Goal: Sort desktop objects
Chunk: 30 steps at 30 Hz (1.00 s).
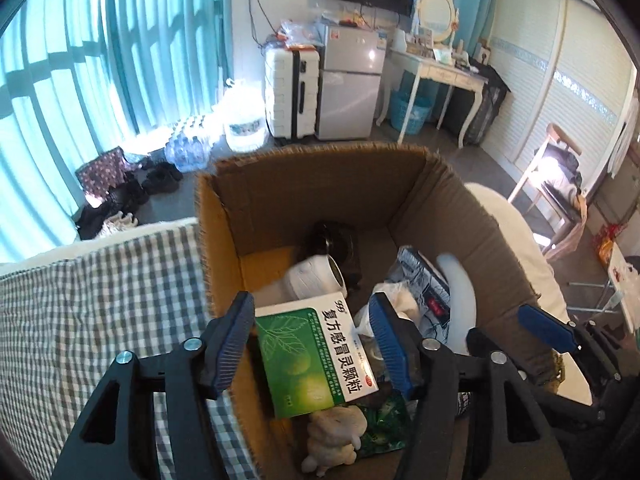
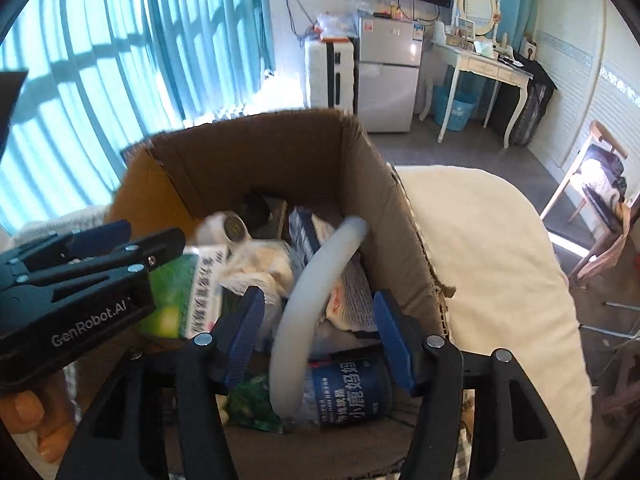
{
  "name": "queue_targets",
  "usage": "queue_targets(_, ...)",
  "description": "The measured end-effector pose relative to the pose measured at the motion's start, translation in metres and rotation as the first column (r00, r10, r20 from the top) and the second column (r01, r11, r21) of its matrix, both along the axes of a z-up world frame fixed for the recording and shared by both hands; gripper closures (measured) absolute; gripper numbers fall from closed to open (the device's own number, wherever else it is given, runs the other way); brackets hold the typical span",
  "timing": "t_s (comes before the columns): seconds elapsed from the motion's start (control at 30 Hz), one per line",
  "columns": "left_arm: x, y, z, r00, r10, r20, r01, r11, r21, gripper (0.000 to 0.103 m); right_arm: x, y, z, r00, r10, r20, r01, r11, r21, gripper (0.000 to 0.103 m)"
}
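Jaws of my left gripper [image 1: 312, 344] stand apart around the green medicine box [image 1: 310, 354], pads not pressing. My right gripper [image 2: 320, 336] gapes over the white tube [image 2: 308, 304]; both lie in the cardboard box [image 1: 460, 216] on the bed [image 1: 80, 300].

A corrugated cardboard box [image 1: 420, 200] fills the middle of both views, brown and matt, its cut rim rough and frayed. Inside, the green and white medicine carton [image 1: 312, 348] is smooth printed card with a slight sheen. Right of it in the right wrist view a curved white tube [image 2: 304, 300] looks like smooth matt plastic, and below it the dark blue packet [image 2: 348, 388] is glossy. At lower left of the left wrist view lies woven checked cloth [image 1: 100, 300], matt. The left gripper [image 1: 312, 344] and right gripper [image 2: 324, 340] are matt black plastic with ribbed blue pads [image 1: 390, 344] and shiny metal screws
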State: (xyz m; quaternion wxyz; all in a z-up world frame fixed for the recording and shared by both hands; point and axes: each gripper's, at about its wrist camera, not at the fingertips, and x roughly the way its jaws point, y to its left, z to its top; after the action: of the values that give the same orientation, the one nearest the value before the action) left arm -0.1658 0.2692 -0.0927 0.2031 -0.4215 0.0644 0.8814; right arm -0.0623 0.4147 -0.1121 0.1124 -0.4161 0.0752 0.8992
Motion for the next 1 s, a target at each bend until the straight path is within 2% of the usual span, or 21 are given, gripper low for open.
queue_targets(0.1,0.006,-0.011,0.015,0.999,0.032,-0.034,-0.032,0.999,0.012,0.028,0.005,-0.002,0.011,0.999,-0.018,-0.033,0.018,1.000,0.023,0.044)
queue_targets(0.27,0.019,-0.025,0.042,0.994,0.052,-0.097,-0.049,0.998,0.031,0.020,0.012,-0.008,0.032,0.994,-0.024,-0.104,0.028,0.999,0.034,0.033)
queue_targets(0.33,0.024,-0.031,0.053,0.990,0.058,-0.126,-0.052,0.998,0.044,0.012,0.018,-0.010,0.042,0.990,-0.026,-0.141,0.033,0.998,0.049,0.018)
queue_targets(0.4,0.033,-0.037,0.066,0.983,0.067,-0.173,-0.058,0.997,0.058,0.001,0.024,-0.012,0.053,0.982,-0.030,-0.185,0.044,0.996,0.075,0.010)
queue_targets(0.47,0.043,-0.040,0.077,0.973,0.075,-0.220,-0.061,0.996,0.069,0.000,0.031,-0.013,0.062,0.970,-0.030,-0.242,0.049,0.996,0.075,0.008)
queue_targets(0.57,0.057,-0.048,0.095,0.956,0.078,-0.282,-0.060,0.995,0.075,0.000,0.038,-0.013,0.073,0.953,-0.032,-0.300,0.044,0.998,0.035,0.001)
queue_targets(0.63,0.067,-0.055,0.110,0.945,0.074,-0.318,-0.047,0.995,0.091,0.000,0.044,-0.014,0.083,0.943,-0.033,-0.332,0.042,0.999,0.021,0.000)
queue_targets(0.8,0.082,-0.070,0.138,0.925,0.083,-0.371,-0.047,0.993,0.104,0.000,0.051,-0.021,0.098,0.932,-0.025,-0.363,0.041,0.999,0.036,0.000)
queue_targets(1.0,0.096,-0.097,0.159,0.902,0.110,-0.418,-0.072,0.992,0.106,0.000,0.063,-0.029,0.117,0.910,0.016,-0.415,-0.022,1.000,-0.010,0.000)
